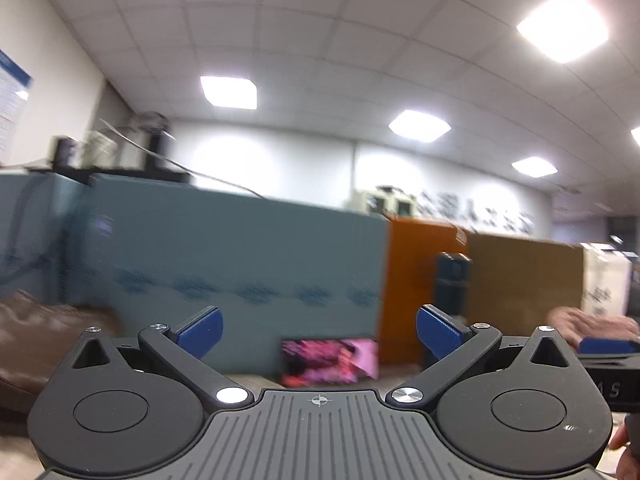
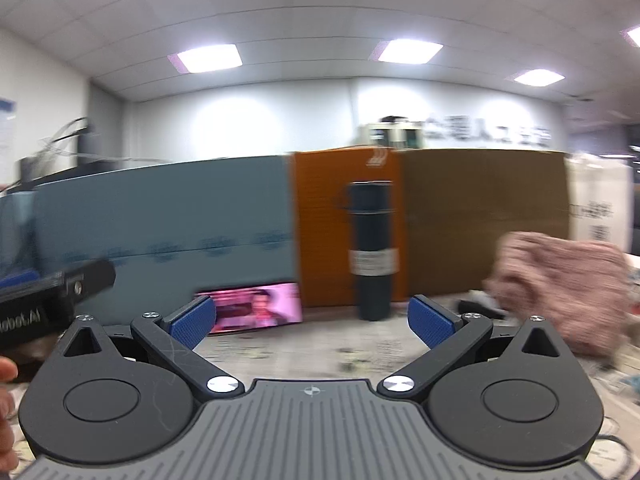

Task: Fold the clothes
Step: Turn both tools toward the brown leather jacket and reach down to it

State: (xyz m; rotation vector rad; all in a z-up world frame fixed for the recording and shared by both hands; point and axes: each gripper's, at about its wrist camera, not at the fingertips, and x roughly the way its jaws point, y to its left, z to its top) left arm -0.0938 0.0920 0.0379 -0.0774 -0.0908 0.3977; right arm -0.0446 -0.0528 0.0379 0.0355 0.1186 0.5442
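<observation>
1. Step, as judged: approach, with no garment gripped; your left gripper and right gripper both stand wide and empty
2. Next move: lower toward the pink knit garment, bunched at 3 o'clock on the table
3. Garment: fuzzy, crumpled, blurred

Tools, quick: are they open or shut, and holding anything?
Left tool: open, holding nothing.
Right tool: open, holding nothing.
</observation>
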